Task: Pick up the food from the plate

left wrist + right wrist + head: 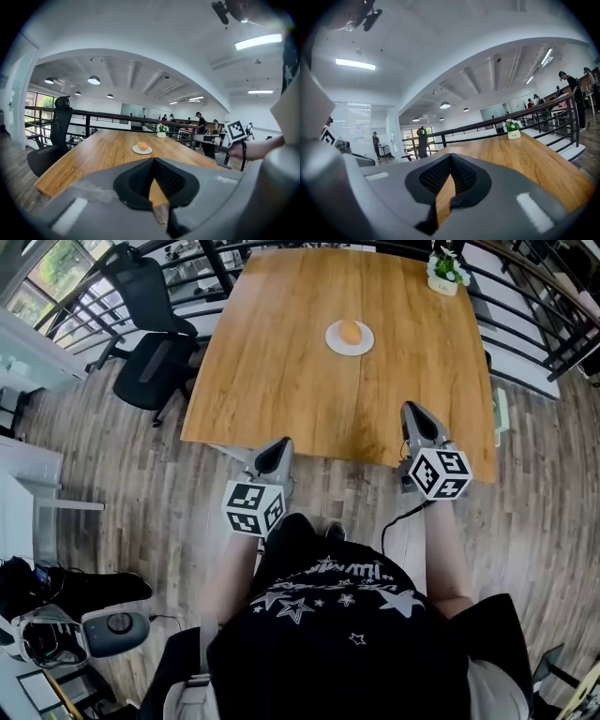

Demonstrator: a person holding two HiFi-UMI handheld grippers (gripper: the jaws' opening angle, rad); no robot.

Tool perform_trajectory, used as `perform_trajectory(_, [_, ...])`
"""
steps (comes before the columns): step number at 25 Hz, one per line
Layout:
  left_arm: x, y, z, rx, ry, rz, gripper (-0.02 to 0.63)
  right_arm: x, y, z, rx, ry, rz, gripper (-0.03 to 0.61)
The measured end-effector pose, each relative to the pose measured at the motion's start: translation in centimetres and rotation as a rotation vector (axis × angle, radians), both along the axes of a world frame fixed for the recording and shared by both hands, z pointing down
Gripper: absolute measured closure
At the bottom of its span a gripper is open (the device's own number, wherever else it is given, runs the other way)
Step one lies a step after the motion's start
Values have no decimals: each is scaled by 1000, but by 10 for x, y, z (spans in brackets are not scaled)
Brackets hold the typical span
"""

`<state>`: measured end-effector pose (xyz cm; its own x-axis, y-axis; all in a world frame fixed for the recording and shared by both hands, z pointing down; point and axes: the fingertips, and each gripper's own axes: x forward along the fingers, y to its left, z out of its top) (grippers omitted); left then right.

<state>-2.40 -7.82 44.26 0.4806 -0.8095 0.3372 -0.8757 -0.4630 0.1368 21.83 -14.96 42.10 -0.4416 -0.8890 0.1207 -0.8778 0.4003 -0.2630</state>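
A round orange piece of food (350, 331) lies on a small white plate (336, 345) in the far middle of the wooden table (281, 381). My left gripper (281, 445) hovers just before the table's near edge, shut and holding nothing. My right gripper (412, 410) reaches over the near right edge, likewise shut and empty. The left gripper view looks past its closed tips (153, 160) to the food (143, 146) on the plate (136, 150) further ahead. The right gripper view shows its closed tips (450, 156) over bare tabletop; the plate is out of that view.
A small white pot with a flowering plant (443, 273) stands at the table's far right corner. Two black office chairs (150, 324) sit left of the table. A dark railing (525, 315) runs round the table's far and right sides. Wooden floor lies under me.
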Motion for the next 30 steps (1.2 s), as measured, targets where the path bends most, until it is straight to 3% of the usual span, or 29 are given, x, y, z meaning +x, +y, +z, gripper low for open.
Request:
perform_trajectory(6, [0, -12, -5, 1, -12, 5, 612, -9, -6, 5, -24, -4, -20, 577])
perform_trajectory(14, [3, -30, 1, -18, 7, 23, 612, 7, -20, 7, -38, 12, 32, 576])
perform_trajectory(30, [4, -125, 6, -25, 46, 48, 612, 9, -93, 9, -85, 47, 42, 575])
